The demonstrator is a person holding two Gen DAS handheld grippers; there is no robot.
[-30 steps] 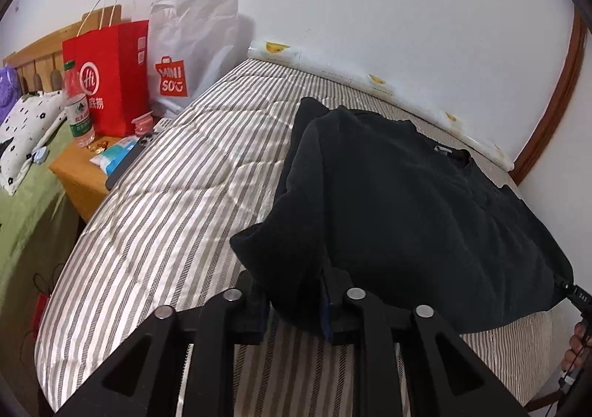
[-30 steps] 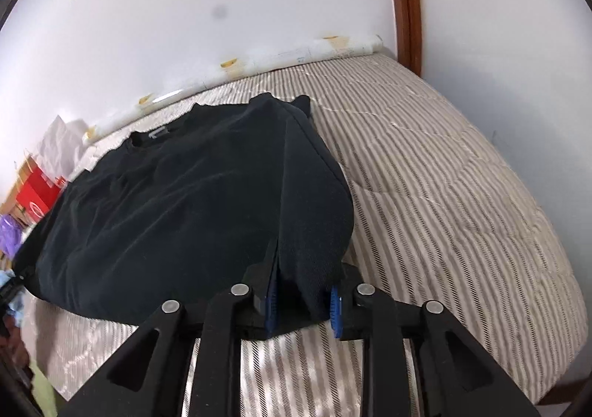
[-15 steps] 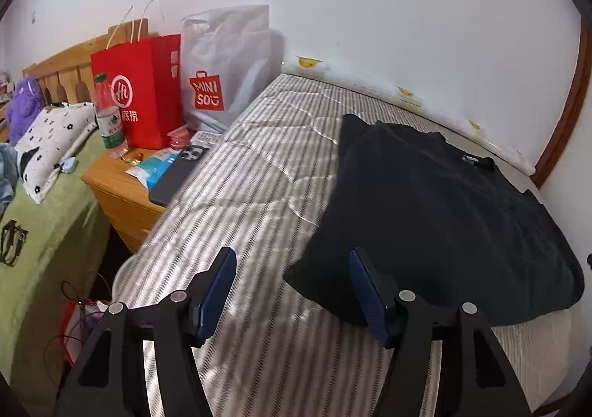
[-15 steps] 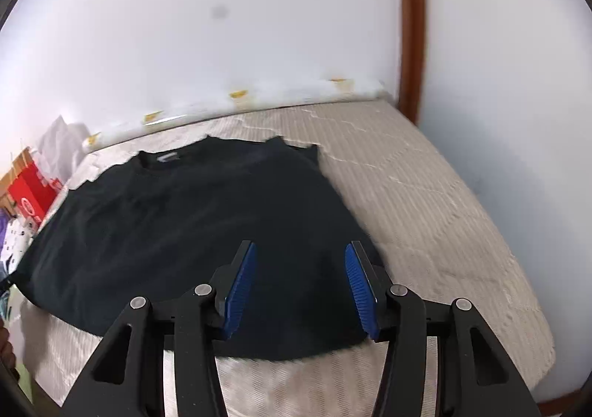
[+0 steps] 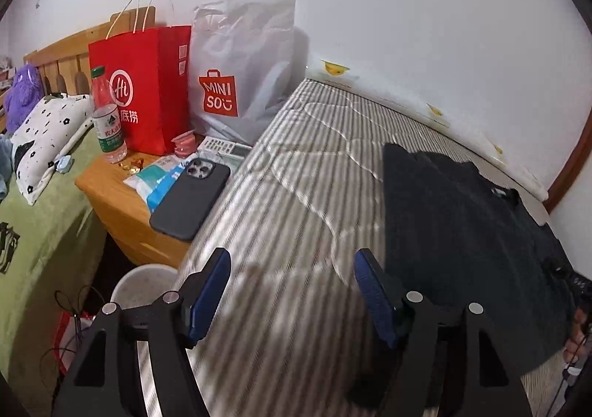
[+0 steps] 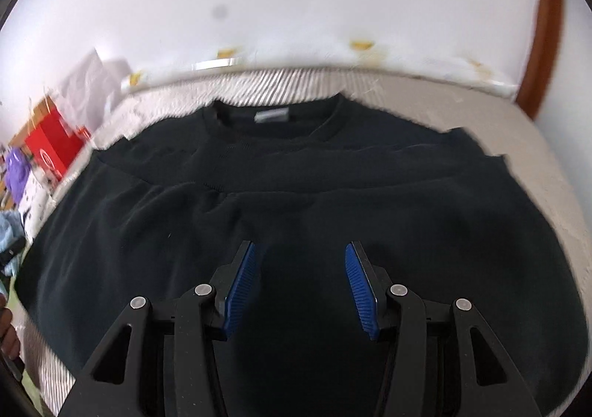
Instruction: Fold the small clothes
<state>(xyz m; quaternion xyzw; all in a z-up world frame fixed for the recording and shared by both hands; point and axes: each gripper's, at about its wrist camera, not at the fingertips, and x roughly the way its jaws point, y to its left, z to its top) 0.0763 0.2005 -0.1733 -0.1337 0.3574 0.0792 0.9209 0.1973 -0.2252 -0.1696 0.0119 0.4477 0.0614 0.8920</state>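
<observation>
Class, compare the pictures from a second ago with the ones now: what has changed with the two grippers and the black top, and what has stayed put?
Both grippers let go: the left gripper and right gripper, each clamped on a sleeve before, now stand open and drawn back. The black top lies with sleeves folded in. The striped mattress is unchanged.

The right hand-held gripper (image 6: 299,282) hangs over the black shirt (image 6: 296,187) with its blue pads (image 6: 240,287) wide apart and nothing between them. The shirt lies spread on the striped bed (image 6: 555,172), collar toward the wall. A red bag (image 6: 51,143) stands far left.
</observation>
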